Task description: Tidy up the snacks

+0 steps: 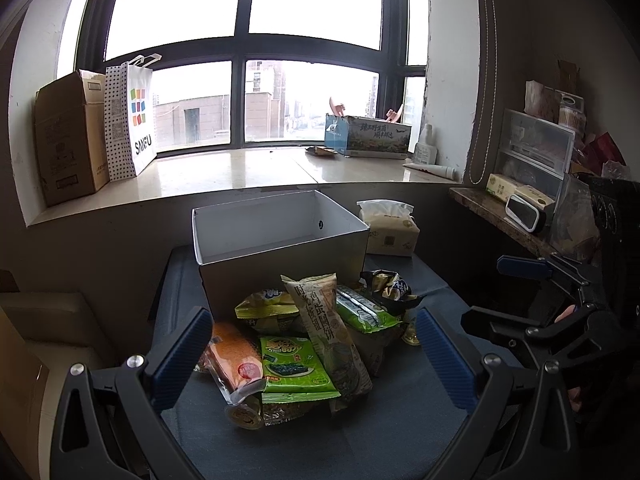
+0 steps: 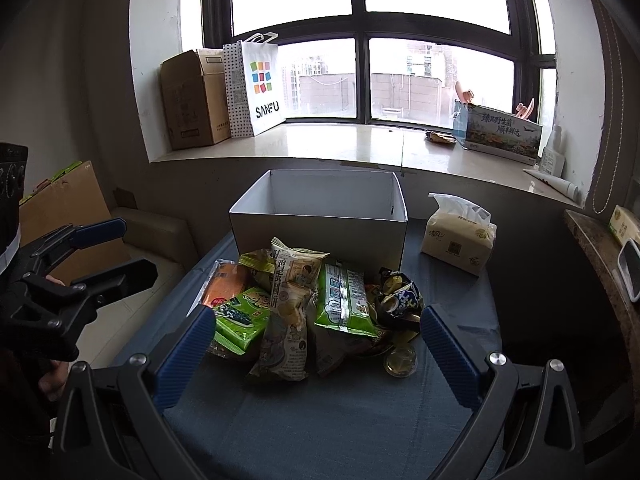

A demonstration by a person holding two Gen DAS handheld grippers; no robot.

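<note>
A pile of snack packets lies on a blue-clothed table in front of an open white box, which looks empty. The pile holds a long beige biscuit packet, a green seaweed packet, an orange packet, a green wafer packet and a dark crumpled packet. My left gripper is open, its jaws either side of the pile. My right gripper is open too, above the near side of the pile, with the box behind it.
A tissue pack stands right of the box. Behind is a windowsill with a cardboard box, a white shopping bag and a printed carton. A shelf with storage drawers is on the right, cardboard on the left.
</note>
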